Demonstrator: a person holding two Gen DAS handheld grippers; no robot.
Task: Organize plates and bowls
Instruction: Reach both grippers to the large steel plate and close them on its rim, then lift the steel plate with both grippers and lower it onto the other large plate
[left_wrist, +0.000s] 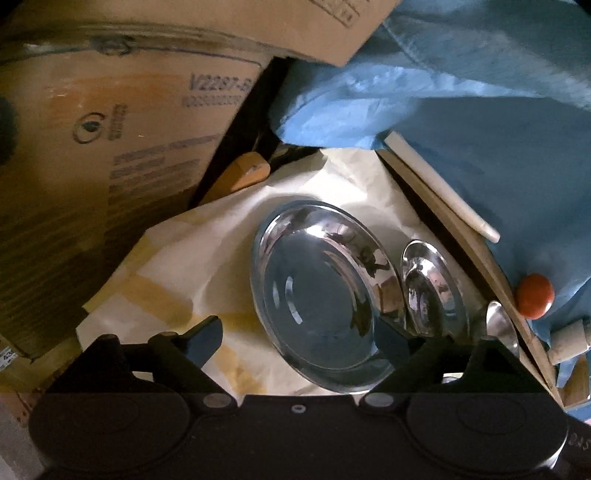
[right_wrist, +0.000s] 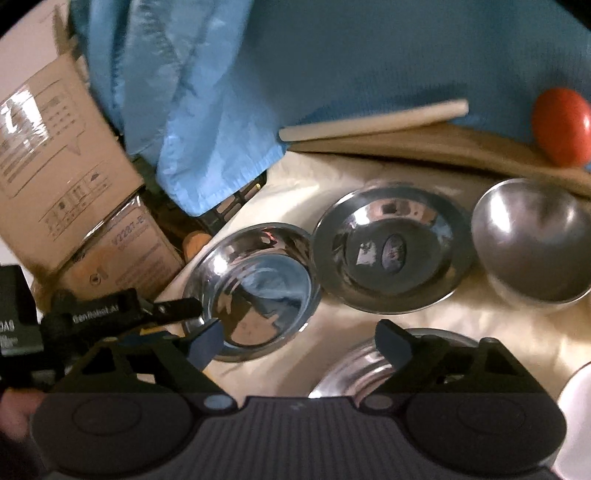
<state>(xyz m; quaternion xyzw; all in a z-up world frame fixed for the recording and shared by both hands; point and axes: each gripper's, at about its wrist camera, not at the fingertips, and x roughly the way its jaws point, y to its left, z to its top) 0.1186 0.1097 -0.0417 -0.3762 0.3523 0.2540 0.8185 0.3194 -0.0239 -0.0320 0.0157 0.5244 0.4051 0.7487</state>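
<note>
Between the spread left tool (left_wrist: 299, 341) tips lies a steel plate (left_wrist: 321, 295), unpinched.

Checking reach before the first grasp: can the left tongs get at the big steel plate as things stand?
Probably yes. The left tongs stand open right at the plate, nothing between them; its near rim looks free, with only a smaller dish beside it.

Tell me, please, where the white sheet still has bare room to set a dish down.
The white sheet lies bare between the cardboard box and the large steel plate. To the plate's right it is crowded: the small plate and steel bowl run up to the wooden board.
</note>
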